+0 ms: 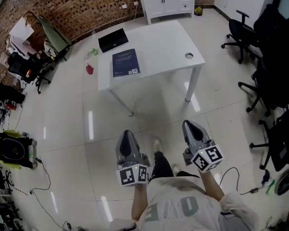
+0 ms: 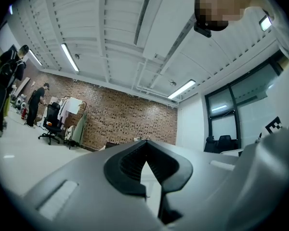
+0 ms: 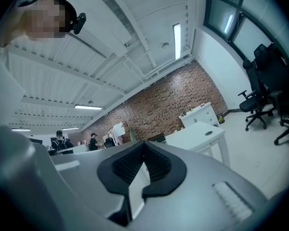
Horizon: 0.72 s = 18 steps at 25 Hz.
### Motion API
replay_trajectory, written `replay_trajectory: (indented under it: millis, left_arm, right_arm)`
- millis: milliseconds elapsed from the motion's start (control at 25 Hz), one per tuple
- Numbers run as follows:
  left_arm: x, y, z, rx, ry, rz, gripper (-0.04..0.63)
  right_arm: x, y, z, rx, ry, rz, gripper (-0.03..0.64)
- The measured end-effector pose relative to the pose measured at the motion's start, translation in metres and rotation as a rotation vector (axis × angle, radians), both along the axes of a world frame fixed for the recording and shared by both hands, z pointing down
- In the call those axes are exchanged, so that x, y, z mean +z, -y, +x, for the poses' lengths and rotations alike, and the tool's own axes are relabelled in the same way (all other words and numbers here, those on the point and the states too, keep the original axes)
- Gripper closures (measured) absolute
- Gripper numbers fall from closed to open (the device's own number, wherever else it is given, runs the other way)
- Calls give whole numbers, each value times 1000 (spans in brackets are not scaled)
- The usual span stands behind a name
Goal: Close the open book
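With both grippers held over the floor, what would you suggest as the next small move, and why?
Probably step toward the white table: the left gripper and right gripper, both shut and empty, are over the floor, well short of the blue book, which looks closed from here.

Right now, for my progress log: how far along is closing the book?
Done: the blue book lies shut on the white table. In hand: nothing; left claw and right claw are both shut and empty, away from the table. Left: nothing that I can see.
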<state>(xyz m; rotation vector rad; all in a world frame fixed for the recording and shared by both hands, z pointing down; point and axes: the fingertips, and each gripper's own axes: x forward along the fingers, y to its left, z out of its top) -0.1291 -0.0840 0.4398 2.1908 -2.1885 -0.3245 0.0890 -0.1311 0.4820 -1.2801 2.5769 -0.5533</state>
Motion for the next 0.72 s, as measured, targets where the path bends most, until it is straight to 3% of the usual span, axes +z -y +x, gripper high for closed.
replay_trajectory:
  millis: [440,720]
  left_arm:
    - [-40,-111,36,-23,40,62,584]
    - [-34,-170,46,28,14,67,584]
  right_arm:
    - [-26,-109,32,-53,64,15,612]
    - [-25,-168,31,9,34,17,614]
